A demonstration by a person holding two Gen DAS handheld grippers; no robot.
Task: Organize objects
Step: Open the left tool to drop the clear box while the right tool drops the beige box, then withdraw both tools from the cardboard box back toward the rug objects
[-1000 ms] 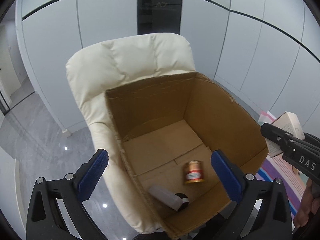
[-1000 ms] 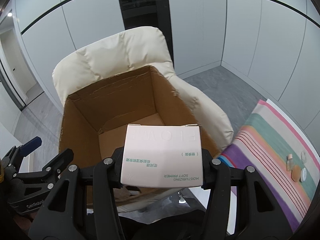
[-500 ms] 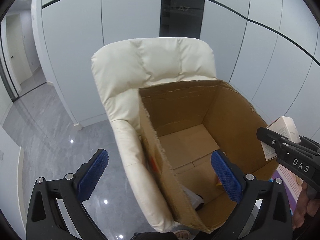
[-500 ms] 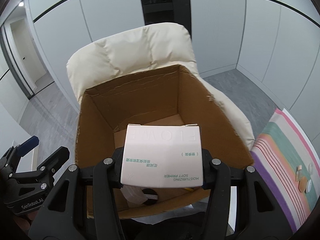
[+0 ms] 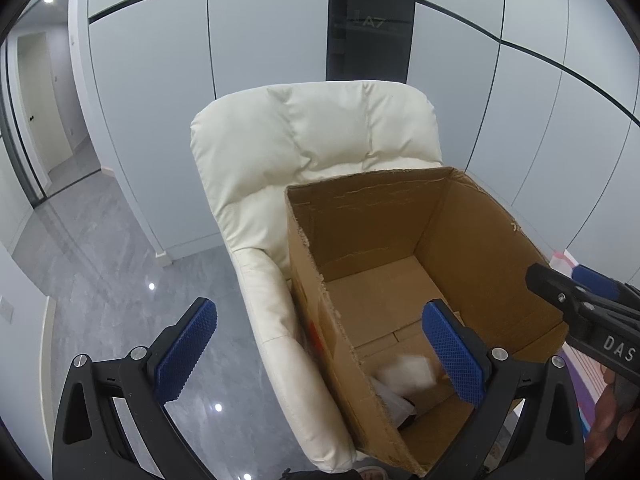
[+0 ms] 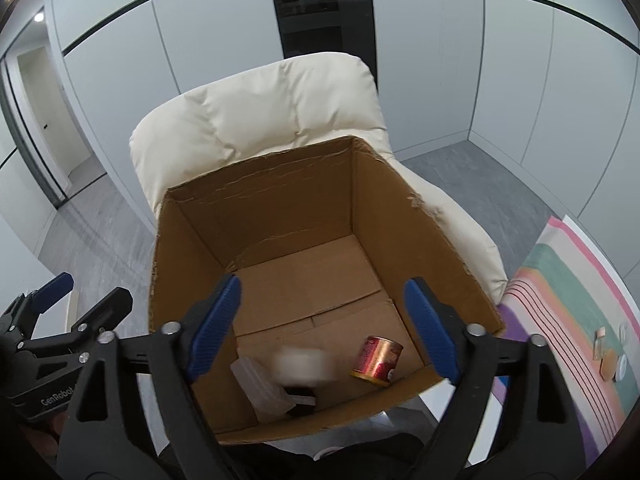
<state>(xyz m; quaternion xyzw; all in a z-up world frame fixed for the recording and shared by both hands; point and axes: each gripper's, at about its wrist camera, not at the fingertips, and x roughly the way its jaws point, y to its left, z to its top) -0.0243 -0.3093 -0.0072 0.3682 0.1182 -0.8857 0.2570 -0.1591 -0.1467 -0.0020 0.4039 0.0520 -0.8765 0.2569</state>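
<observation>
While the pale carton (image 6: 303,365) drops blurred toward the cardboard box's (image 6: 400,216) near wall, the right gripper (image 6: 322,324), fingers just spread and empty, hangs directly above; the left gripper (image 5: 320,354) is also agape.

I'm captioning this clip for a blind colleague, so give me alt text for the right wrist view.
The right gripper, jaws just opened, hangs over a cardboard box on a cream armchair as a blurred pale carton drops inside. A red can and a clear bottle lie on the box floor.
</observation>
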